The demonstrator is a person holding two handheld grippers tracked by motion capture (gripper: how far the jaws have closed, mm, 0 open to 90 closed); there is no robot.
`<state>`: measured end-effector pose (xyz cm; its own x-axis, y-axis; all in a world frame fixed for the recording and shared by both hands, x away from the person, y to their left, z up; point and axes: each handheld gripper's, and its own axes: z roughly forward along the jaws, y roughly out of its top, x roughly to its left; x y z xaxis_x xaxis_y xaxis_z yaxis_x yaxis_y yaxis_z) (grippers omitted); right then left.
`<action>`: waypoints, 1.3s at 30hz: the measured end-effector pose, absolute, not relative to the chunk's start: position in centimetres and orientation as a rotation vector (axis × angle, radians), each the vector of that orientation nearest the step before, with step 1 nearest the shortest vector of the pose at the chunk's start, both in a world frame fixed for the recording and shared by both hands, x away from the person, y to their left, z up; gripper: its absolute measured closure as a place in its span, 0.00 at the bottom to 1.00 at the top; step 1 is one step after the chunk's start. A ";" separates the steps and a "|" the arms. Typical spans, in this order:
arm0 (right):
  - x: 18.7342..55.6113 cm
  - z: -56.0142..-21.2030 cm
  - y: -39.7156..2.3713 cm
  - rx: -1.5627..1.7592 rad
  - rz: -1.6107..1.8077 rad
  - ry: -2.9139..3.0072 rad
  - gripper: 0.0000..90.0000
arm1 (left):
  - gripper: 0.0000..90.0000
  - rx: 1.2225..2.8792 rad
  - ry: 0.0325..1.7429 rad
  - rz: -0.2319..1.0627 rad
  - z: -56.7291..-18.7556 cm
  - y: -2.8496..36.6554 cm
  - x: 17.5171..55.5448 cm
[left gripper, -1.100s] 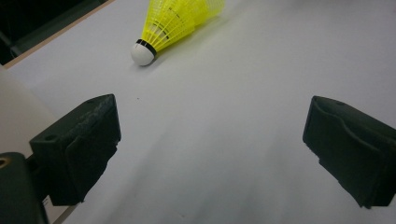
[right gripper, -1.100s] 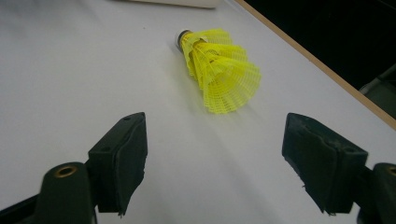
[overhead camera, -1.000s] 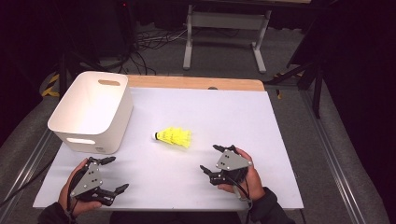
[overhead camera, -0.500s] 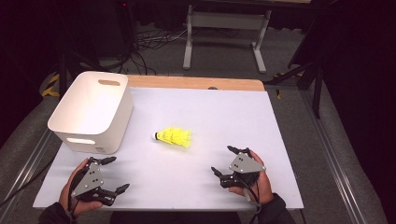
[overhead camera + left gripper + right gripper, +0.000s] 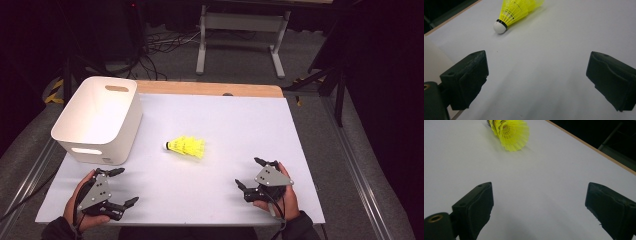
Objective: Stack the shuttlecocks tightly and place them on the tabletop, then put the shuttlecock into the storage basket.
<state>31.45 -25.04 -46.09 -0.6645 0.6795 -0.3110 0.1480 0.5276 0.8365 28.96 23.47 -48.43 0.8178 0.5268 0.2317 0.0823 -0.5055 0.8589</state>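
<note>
At the near edge of the white counter (image 5: 220, 130) the left gripper (image 5: 119, 189) is held in a hand (image 5: 82, 210) at the near-left of the shuttlecock (image 5: 186, 147); its jaws stand wide apart and nothing is between them, so it is released. In the left gripper view the shuttlecock (image 5: 516, 12) lies ahead of the two black jaws and well apart from them, with its white cork nose turned toward this gripper. The right gripper (image 5: 251, 173) is held in the other hand (image 5: 282, 202) at the near-right of the shuttlecock; its jaws have just been opening and now stand wide, with only bare counter between them, so it is released too. In the right gripper view the shuttlecock (image 5: 509, 131) shows its open yellow skirt toward the jaws and is well apart from them.

The shuttlecock lies on its side near the middle of the counter, farther than both grippers and between them; neither gripper touches it; its nose points to the left, toward the white bin (image 5: 100, 117). The bin stands upright just left of the shuttlecock, apart from it, at the left edge of the counter; it has a handle slot in the far wall and another in the near wall. Beyond the shuttlecock a wooden strip (image 5: 210, 89) runs along the far edge of the counter; behind it, on the floor, stand the legs of a grey frame (image 5: 240, 22).
</note>
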 end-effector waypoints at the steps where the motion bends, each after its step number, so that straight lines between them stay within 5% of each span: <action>1: 31.5 -46.1 -25.0 0.669 1.087 2.135 0.10 | 0.05 2.045 0.453 0.584 -48.5 23.5 29.0; 39: 34.4 -46.4 -21.1 0.709 1.094 2.328 0.15 | 0.05 2.058 0.445 0.597 -48.5 23.5 29.2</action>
<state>34.39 -21.15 -46.43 -0.7561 0.6256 -0.1922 0.2514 0.5488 0.7973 29.18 23.46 -48.47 0.8173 0.5242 0.2393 0.0797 -0.5141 0.8540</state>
